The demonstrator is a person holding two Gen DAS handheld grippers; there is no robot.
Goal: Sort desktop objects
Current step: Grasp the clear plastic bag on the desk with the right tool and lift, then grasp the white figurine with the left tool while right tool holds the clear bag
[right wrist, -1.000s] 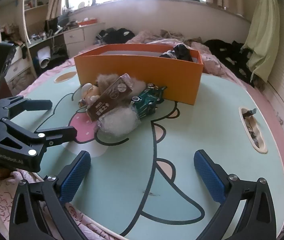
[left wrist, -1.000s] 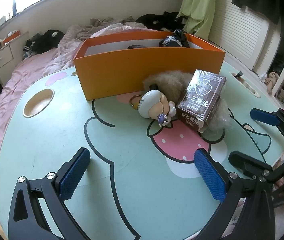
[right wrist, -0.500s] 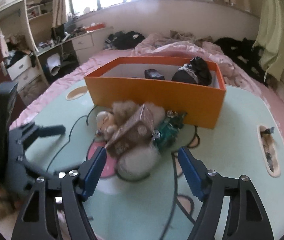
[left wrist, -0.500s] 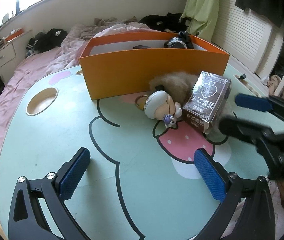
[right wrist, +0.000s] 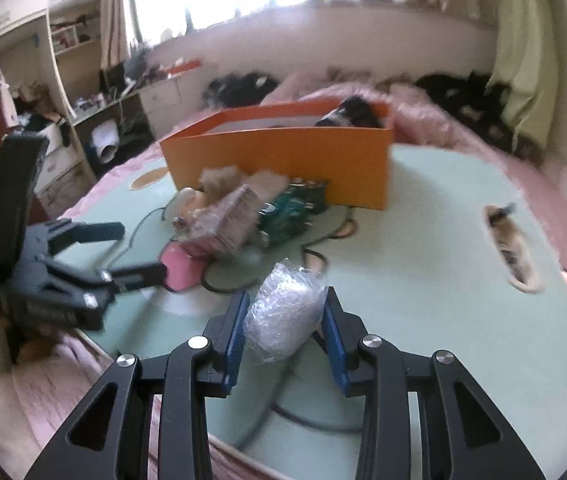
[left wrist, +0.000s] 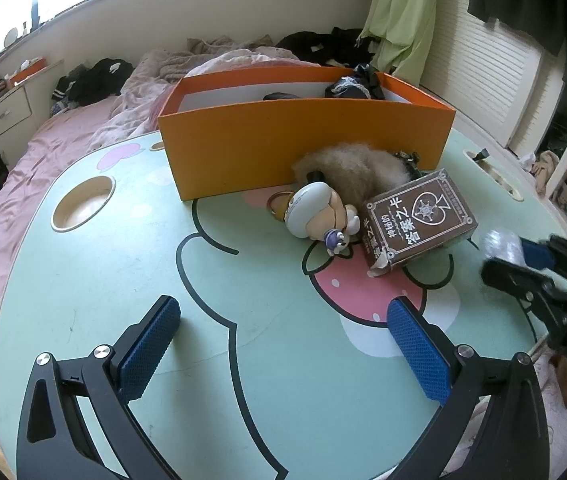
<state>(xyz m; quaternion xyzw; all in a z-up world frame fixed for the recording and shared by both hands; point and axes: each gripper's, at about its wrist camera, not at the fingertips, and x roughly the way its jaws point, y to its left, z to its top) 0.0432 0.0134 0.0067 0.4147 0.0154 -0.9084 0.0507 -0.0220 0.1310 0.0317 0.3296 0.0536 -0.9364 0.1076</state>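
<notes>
You are closing your right gripper [right wrist: 285,330] on a clear plastic-wrapped bundle [right wrist: 283,316], its pads already pressing the wrap just above the mint-green table [right wrist: 443,280]. Your left gripper [left wrist: 283,348] is hovering wide open and empty. Next, you are likely carrying the bundle over the orange box [right wrist: 283,164] wall. Motion blur is hiding the bundle's contents.

Table [left wrist: 83,280]: we see mint green, black cartoon outlines, a pink strawberry patch at 4 o'clock.
Box [left wrist: 303,148]: orange, white inside.
Card pack [left wrist: 419,216]: brown, white spade.
Wrapped bundle [right wrist: 283,316]: we note silvery-clear crinkle.
Pads [left wrist: 149,344]: blue.
</notes>
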